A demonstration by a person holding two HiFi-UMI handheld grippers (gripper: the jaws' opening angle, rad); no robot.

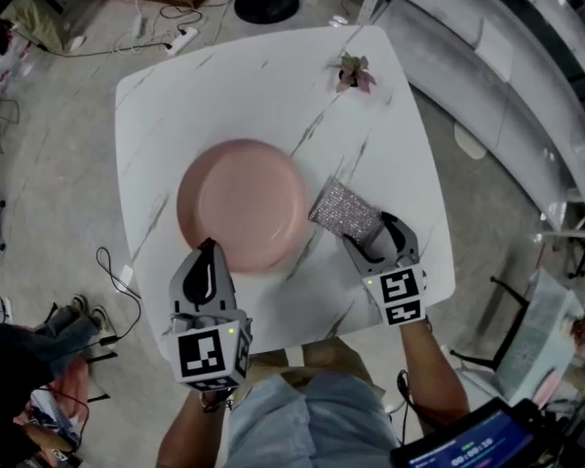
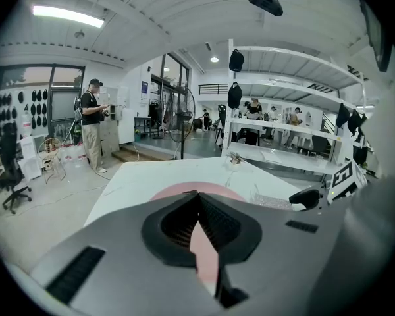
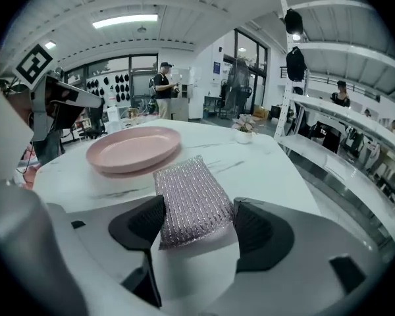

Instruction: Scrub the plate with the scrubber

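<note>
A pink plate (image 1: pixel 242 203) (image 3: pixel 133 149) sits in the middle of the white marble table (image 1: pixel 390 144). My left gripper (image 1: pixel 211 252) (image 2: pixel 197 196) is at the plate's near rim with its jaws closed on it; pink shows in the gap behind the tips. A silver mesh scrubber (image 1: pixel 345 211) (image 3: pixel 192 199) lies flat on the table just right of the plate. My right gripper (image 1: pixel 375 234) (image 3: pixel 197 209) stands open around the scrubber's near end. Its left pad is at the scrubber's edge and its right pad is a little apart from it.
A small potted plant (image 1: pixel 354 72) (image 3: pixel 242 125) stands at the table's far right corner. A black lamp base (image 1: pixel 266 4) and cables lie on the floor beyond. White shelving (image 1: pixel 507 76) runs along the right. A person (image 2: pixel 91 124) stands far off.
</note>
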